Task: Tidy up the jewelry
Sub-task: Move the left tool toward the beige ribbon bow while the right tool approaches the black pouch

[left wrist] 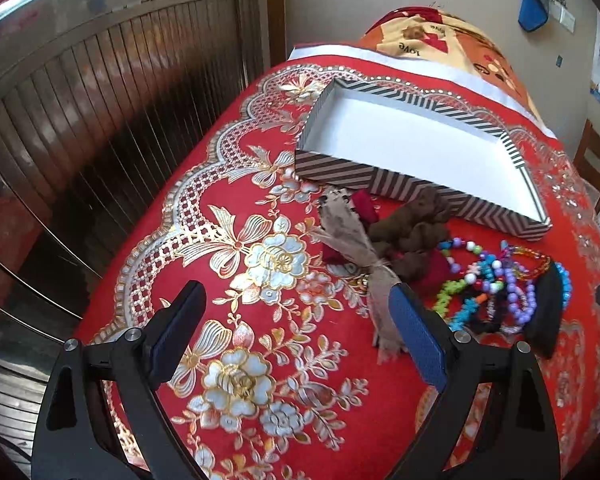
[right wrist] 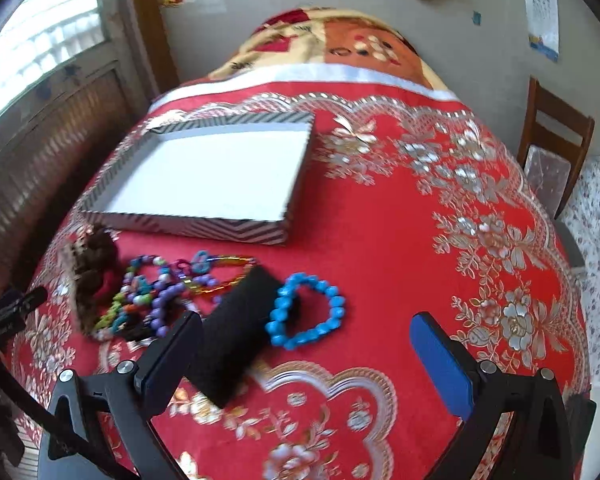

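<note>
Both grippers hung wide open over the red cloth [right wrist: 380, 248], holding nothing: the left gripper [left wrist: 296, 312] over bare cloth beside the burlap bow [left wrist: 364, 256], the right gripper [right wrist: 306, 340] just short of the blue bracelet [right wrist: 308, 312]. The jewelry lay in a heap near the front wall of the tray [right wrist: 188, 228], whose white floor held nothing: mixed beads [left wrist: 496, 284], brown scrunchie [left wrist: 416, 224] and black pad [right wrist: 236, 328], the blue bracelet apart on the right. The likely step was taking that bracelet; it would go best by closing on one side of the loop, clear of the pad touching it, then lifting straight so the beads would not drag. The blanket [left wrist: 424, 36] read "love", seen upside down; the wall calendar's print was too small to read.
</note>
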Demonstrator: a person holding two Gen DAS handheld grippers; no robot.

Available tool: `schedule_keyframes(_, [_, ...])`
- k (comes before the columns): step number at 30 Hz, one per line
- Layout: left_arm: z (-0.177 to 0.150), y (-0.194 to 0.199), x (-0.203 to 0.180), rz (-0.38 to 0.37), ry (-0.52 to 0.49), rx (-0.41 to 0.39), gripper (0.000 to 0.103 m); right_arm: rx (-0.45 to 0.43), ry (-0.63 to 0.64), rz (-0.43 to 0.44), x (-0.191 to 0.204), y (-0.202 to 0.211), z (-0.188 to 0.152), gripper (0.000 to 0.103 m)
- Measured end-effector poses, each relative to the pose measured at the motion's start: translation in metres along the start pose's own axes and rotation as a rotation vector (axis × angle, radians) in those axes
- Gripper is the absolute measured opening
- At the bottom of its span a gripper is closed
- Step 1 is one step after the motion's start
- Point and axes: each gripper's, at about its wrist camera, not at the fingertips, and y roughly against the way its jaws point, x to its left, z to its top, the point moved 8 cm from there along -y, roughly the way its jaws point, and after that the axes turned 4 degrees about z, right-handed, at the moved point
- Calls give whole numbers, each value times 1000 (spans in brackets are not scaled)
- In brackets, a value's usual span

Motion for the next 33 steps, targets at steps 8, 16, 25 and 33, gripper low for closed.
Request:
schedule_keyframes(8, [-7,13,-6,-3,10,18,93,-35,22,48,30,13,-4,103])
schedule_keyframes(16, [-9,18,-14,-4,-9,19,93,-60,40,82,41,18,-5,103])
schedule_keyframes(25, [-13,12,-19,-5,-19,47,93,-23,50,48,37,15,-10,103])
schedule_keyframes(33, [-15,7,-14,5,-25,61,93,-9,44,43,32,11,-13,103])
